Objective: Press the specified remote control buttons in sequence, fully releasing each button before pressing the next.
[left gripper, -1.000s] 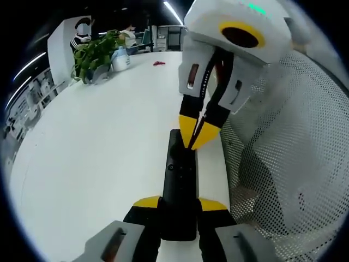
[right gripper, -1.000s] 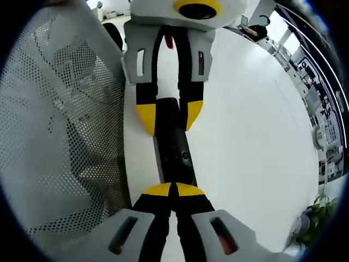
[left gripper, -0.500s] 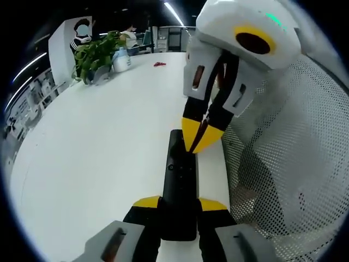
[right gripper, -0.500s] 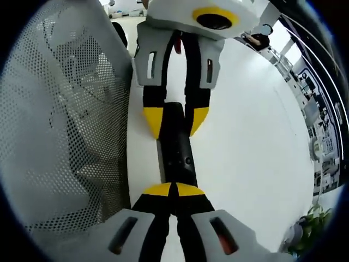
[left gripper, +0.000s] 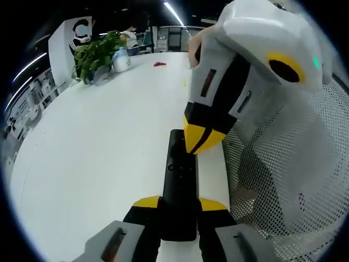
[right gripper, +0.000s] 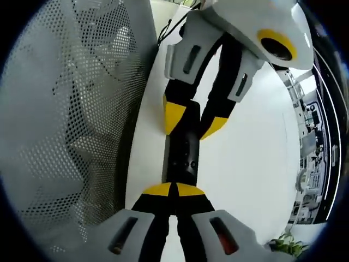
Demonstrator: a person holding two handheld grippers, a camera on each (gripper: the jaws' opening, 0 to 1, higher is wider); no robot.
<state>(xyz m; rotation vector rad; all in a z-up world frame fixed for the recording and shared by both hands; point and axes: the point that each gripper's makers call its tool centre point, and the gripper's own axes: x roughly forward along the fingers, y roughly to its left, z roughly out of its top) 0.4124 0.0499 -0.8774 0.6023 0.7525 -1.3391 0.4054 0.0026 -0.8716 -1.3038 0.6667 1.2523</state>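
A long black remote [left gripper: 180,174] lies lengthwise on the white table [left gripper: 98,142], near its right edge. My left gripper [left gripper: 180,203] is shut on the remote's near end, one yellow-tipped finger on each side. The right gripper [left gripper: 198,140] comes down from the upper right with its tips together, touching the remote's far end. In the right gripper view, the right gripper [right gripper: 173,190] is shut, its tips meeting over the remote [right gripper: 182,155]. The left gripper [right gripper: 194,123] clamps the remote's other end.
A grey mesh chair back [left gripper: 289,164] stands against the table's edge beside the remote, also seen as mesh [right gripper: 71,125]. A green plant [left gripper: 95,54], a white bottle [left gripper: 121,59] and a small red thing [left gripper: 158,64] sit at the table's far end.
The right gripper has leaned over to the right and rolled, with its tips staying at the remote's far end. The left gripper and the remote have not moved.
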